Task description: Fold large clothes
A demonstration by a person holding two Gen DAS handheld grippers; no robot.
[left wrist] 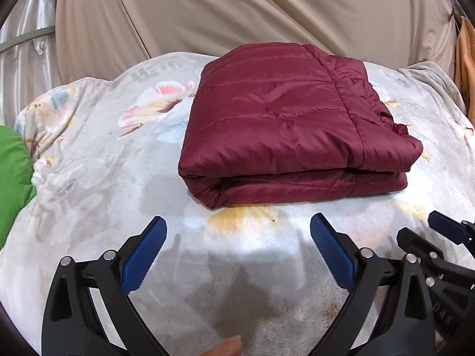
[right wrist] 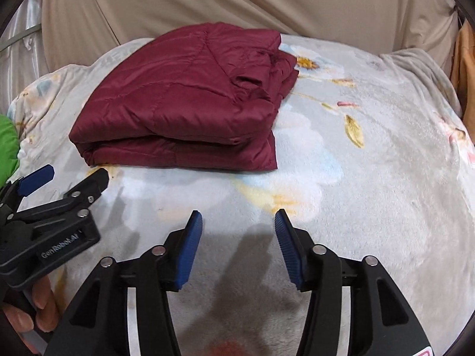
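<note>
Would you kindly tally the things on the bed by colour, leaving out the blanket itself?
Dark red: 1, the folded jacket lying on the flowered blanket.
Green: 1, a cloth at the blanket's left edge, only partly in view.
Black with blue pads: 2, the left tool and the right tool, both open and apart from the jacket.
Total: 4

— What covers the bed?
— A pale grey plush blanket (left wrist: 98,154) printed with pink, white and yellow flowers.
— And behind it?
— A beige sheet (left wrist: 237,9) hangs in loose folds as a backdrop, with shiny silver-white curtain fabric (left wrist: 26,44) at the left edge and orange cloth (right wrist: 464,68) at the right.
</note>
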